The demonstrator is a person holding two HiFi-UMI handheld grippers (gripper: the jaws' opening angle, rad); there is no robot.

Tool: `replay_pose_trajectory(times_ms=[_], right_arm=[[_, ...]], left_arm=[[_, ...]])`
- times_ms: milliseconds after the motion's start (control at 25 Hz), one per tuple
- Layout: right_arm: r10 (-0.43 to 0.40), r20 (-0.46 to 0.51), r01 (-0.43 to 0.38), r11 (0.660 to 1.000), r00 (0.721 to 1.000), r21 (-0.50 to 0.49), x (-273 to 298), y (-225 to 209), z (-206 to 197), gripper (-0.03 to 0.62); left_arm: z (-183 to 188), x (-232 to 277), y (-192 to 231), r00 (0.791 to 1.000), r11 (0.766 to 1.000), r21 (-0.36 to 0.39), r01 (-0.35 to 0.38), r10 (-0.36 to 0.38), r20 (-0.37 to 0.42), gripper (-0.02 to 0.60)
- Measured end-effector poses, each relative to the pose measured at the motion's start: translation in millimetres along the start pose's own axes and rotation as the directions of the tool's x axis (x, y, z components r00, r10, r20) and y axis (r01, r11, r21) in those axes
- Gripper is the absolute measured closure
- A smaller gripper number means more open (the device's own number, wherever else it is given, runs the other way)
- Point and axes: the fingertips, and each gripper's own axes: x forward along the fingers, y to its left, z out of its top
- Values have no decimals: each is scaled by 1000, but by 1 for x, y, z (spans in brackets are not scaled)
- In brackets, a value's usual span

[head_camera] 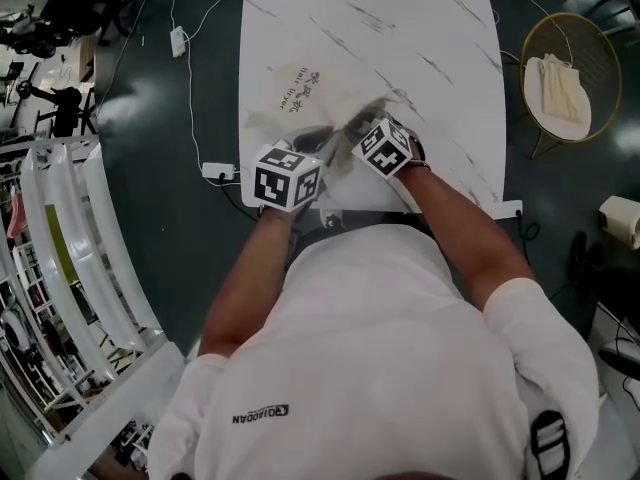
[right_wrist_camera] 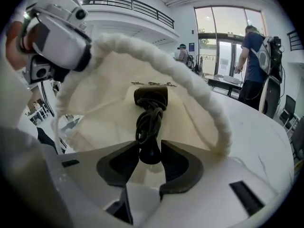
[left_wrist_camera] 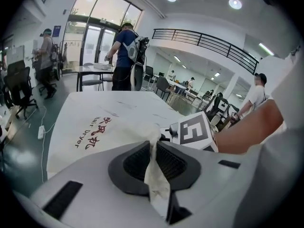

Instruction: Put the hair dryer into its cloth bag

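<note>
Between the jaws of the left gripper a fold of pale fabric was pinched tight. The pads were closed on the edge of the cloth bag, and a strip of it trailed back behind them. Beyond those jaws the bag lay flat on the white marbled table, with its red print ahead and to the left of the tips. The marker cube of the right gripper sat just ahead and to the right.

The right gripper's jaws stood partly apart, clamped on a rounded black end of the hair dryer, with both pads against its sides. Straight ahead of these jaws the black cord ran in loops up to the dryer's body, which lay inside the open mouth of the bag. The bag's thick twisted rim arched over the dryer from the upper left of the jaws and came down close beside the right jaw. Up and to the left of the jaws, the left gripper held that rim raised. Seen from above, both grippers met side by side at the bag's near end.
</note>
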Motion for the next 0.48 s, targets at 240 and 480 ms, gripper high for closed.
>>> replay_pose_trajectory(times_ms=[240,480], right_arm=[[12,-39,-13,1000,999,-15,16,-6,-4,433],[19,-71,-20,1000,997,-17,16,-5,-9,391]], left_arm=[[0,2,6,1000,1000,-14,-25,25,-9,518],[-6,5,7,999,999,-9,-38,38,-27,517]])
